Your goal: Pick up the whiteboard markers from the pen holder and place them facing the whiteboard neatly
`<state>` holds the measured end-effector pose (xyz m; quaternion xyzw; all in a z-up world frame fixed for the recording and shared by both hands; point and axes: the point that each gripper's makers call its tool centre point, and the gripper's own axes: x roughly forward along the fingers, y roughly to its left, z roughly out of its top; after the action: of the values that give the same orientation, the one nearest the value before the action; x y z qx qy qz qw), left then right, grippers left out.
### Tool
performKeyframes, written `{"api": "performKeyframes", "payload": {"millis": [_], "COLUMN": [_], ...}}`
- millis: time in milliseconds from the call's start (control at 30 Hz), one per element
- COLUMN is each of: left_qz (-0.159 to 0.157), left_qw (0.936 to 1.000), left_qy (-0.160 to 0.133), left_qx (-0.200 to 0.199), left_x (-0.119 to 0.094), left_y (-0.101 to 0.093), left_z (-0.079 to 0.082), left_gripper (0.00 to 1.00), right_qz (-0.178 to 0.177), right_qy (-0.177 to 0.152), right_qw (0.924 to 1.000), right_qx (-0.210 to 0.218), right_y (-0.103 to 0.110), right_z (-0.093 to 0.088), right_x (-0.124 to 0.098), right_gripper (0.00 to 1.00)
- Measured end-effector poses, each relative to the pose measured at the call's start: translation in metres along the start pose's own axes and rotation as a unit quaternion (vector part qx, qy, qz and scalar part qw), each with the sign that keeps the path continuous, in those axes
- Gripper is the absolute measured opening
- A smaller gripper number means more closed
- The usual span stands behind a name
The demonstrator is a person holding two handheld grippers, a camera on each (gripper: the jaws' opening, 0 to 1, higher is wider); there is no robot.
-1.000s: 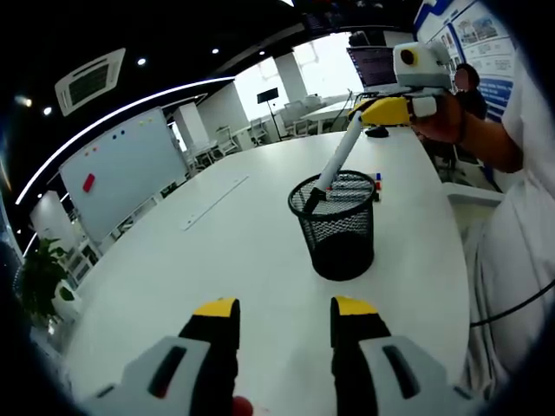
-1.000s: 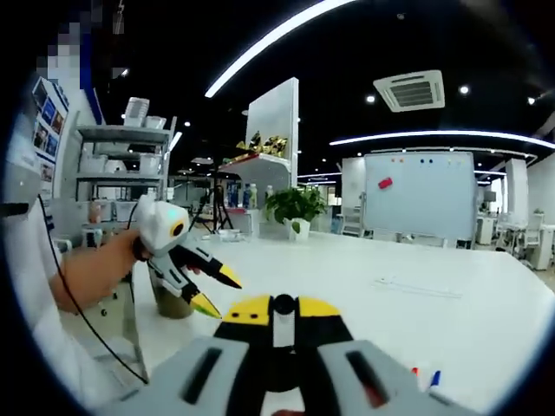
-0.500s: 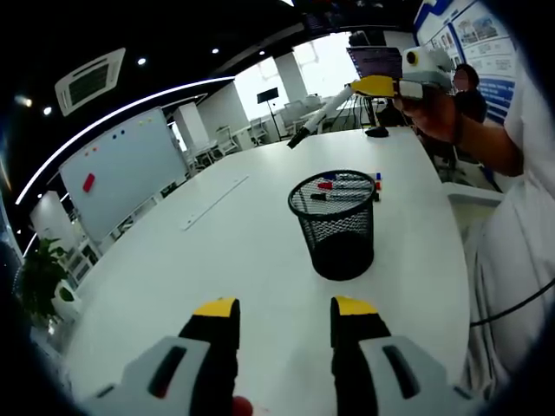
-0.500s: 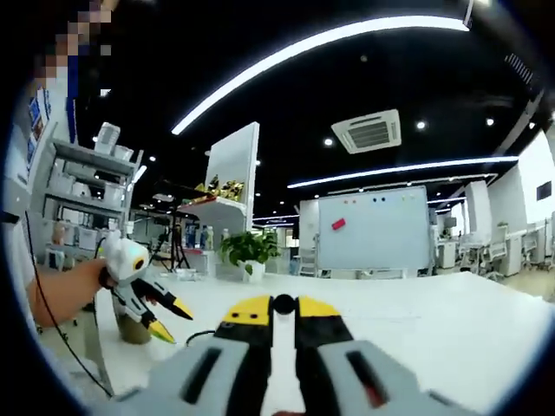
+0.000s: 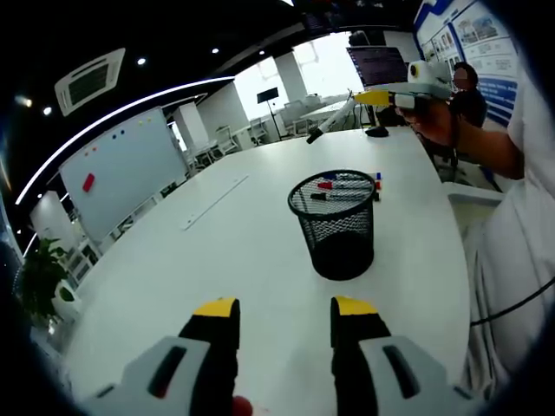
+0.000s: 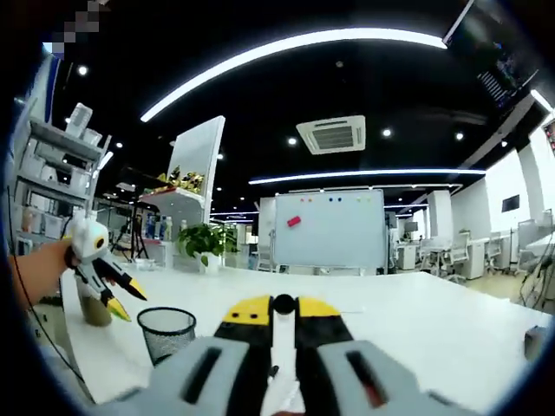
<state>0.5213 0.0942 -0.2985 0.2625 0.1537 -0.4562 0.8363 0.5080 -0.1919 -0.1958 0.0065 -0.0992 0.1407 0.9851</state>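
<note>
A black mesh pen holder [image 5: 338, 224] stands on the white table [image 5: 217, 260] and has a red-capped and a black-capped marker [image 5: 323, 191] lying inside. Two more markers [image 5: 378, 180] lie on the table just behind it. My right gripper [image 5: 357, 100] is up at the far right, shut on a white marker [image 5: 334, 117] whose black cap points toward the whiteboard [image 5: 121, 178]. In the right gripper view that marker [image 6: 279, 342] sits between the shut jaws of my right gripper [image 6: 282, 308], with the pen holder [image 6: 167, 332] low left. My left gripper [image 5: 284, 308] is open and holds nothing; it appears as the left gripper [image 6: 130, 305] beside the holder.
A long flat white strip [image 5: 214, 201] lies on the table toward the whiteboard [image 6: 327, 230]. A potted plant [image 6: 204, 243] and shelves [image 6: 52, 191] stand beyond the table. A person's arm [image 5: 486, 147] and white clothing are at the right table edge.
The right gripper has pulled the white marker up out of the pen holder and carried it away at a flatter angle. The right gripper view has swung, bringing the holder in. The left gripper stayed still.
</note>
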Motion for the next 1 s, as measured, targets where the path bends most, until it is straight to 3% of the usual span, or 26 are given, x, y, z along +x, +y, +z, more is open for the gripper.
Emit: {"api": "performKeyframes", "payload": {"millis": [433,1000], "left_qz": [0.0,0.0], "left_qw": [1.0,1.0], "left_qy": [0.002,0.006], "left_qx": [0.001,0.003], "left_x": [0.001,0.001], "left_y": [0.0,-0.001], "left_z": [-0.001,-0.004], "left_gripper": [0.44,0.44], "right_qz": [-0.081,-0.129], "right_qy": [-0.002,0.014], "right_qw": [0.9967,0.9914], "right_qx": [-0.01,-0.022], "right_y": [-0.036,-0.05], "right_z": [-0.008,-0.028], "right_x": [-0.014,-0.025], "right_gripper": [0.07,0.07]}}
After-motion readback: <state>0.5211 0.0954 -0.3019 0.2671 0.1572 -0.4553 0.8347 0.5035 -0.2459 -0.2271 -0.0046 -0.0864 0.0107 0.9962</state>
